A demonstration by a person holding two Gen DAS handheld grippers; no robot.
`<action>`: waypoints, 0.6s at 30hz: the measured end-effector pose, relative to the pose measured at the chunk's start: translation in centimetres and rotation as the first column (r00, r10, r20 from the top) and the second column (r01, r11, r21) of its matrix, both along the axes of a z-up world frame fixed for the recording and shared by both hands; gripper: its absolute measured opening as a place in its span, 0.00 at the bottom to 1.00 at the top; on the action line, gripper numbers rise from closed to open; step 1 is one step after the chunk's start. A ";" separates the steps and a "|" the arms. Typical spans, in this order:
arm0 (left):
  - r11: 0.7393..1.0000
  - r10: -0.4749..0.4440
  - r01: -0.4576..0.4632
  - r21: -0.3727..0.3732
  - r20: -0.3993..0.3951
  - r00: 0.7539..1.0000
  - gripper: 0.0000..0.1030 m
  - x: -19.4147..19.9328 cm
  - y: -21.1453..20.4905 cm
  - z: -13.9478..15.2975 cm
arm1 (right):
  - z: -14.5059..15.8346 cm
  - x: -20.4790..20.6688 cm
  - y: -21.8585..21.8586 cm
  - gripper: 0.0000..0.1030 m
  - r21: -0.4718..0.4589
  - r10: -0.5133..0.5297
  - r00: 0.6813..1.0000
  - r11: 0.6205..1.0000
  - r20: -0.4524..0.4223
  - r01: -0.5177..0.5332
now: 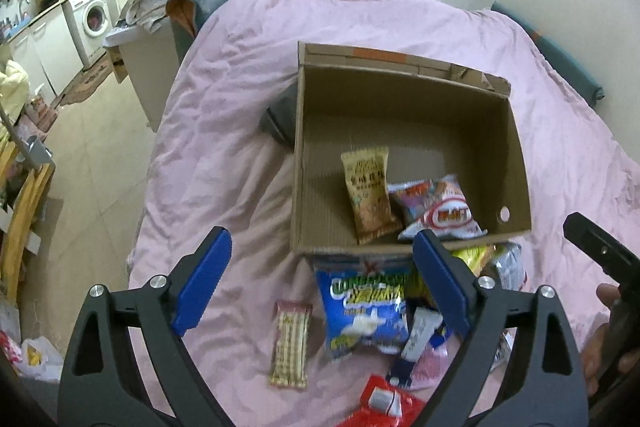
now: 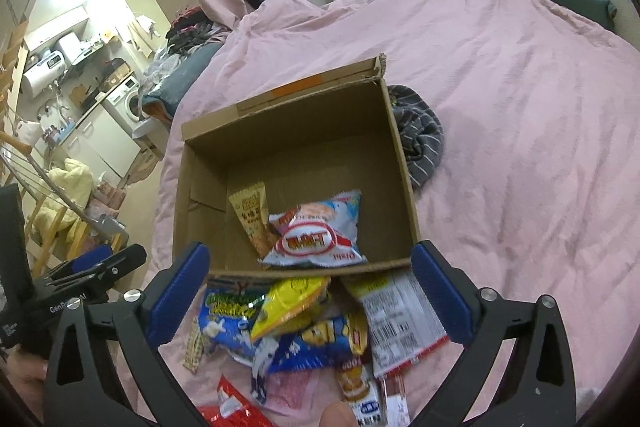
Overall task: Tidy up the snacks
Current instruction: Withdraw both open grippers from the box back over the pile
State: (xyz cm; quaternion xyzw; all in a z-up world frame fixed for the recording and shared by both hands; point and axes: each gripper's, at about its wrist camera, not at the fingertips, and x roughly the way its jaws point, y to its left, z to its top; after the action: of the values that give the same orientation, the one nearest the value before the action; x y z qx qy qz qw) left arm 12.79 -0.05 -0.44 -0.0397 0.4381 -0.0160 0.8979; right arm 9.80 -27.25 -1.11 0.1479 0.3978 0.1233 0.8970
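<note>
We see a bed covered by a wrinkled pink duvet (image 2: 520,87). On it sit 1 open cardboard box (image 2: 400,155), a grey striped cloth (image 2: 420,131) just beside it, and a heap of snack packets (image 2: 312,327), perhaps 8, before the box.

I count one box (image 2: 400,163) ahead of my right hand-held gripper (image 2: 310,295), with two packets inside: one tan (image 2: 250,213), one white (image 2: 316,237). Below its fingers lies a heap of roughly eight more snacks (image 2: 304,331); overlap hides the exact number. One striped bar (image 1: 290,343) lies alone between my left hand-held gripper's (image 1: 320,283) fingers.
</note>
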 end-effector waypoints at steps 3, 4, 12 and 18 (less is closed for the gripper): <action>1.000 0.001 -0.001 -0.008 0.003 1.000 0.88 -1.5 0.2 -0.1 | -0.1 -1.2 -0.2 1.00 -0.002 -0.005 1.000 1.000 -0.005 0.005; 1.000 0.002 -0.002 -0.011 0.008 1.000 0.88 -2.0 0.3 -0.1 | -0.2 -1.8 -0.2 1.00 -0.001 -0.010 1.000 1.000 -0.008 0.010; 0.999 -0.015 0.013 0.038 0.045 0.999 0.88 -5.8 -0.2 -0.9 | -0.9 -5.5 -0.7 1.00 -0.009 -0.038 0.999 0.999 -0.013 0.038; 0.998 0.033 -0.036 -0.044 -0.049 0.998 0.88 -6.5 0.9 -3.0 | -0.9 -6.2 0.3 1.00 -0.067 -0.016 1.000 0.998 0.004 0.016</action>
State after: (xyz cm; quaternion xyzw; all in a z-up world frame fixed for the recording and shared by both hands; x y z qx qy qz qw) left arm 6.25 0.83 -3.46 -0.0679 0.4582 -0.0094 0.8862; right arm 3.56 -26.91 -2.03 0.1206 0.3991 0.1027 0.9031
